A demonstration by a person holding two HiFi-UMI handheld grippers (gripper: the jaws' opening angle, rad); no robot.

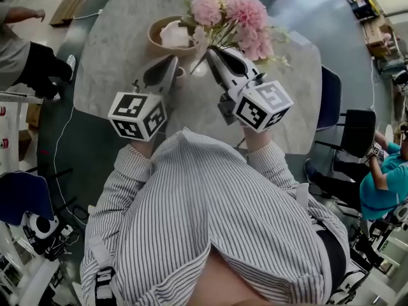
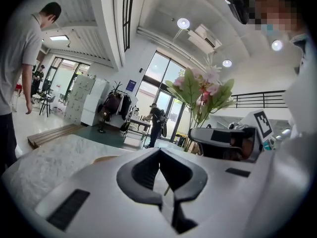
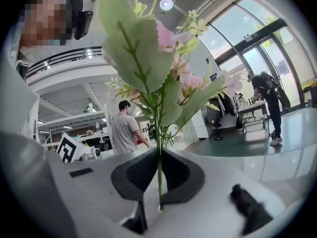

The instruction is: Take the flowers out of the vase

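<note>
Head view looking down at a person in a striped shirt (image 1: 210,196) at a grey marble table (image 1: 115,56), a gripper in each hand. The right gripper (image 1: 213,51) has its jaws pinched on the thin green stem of a bunch of pink artificial flowers (image 1: 233,18), whose blooms and leaves hang over the table's far side. Just left of the flowers sits a tan round vessel (image 1: 167,36), which appears to be the vase; the stems look clear of it. The left gripper (image 1: 171,62) points toward the vessel, its jaws pressed together, with nothing clearly held between them
</note>
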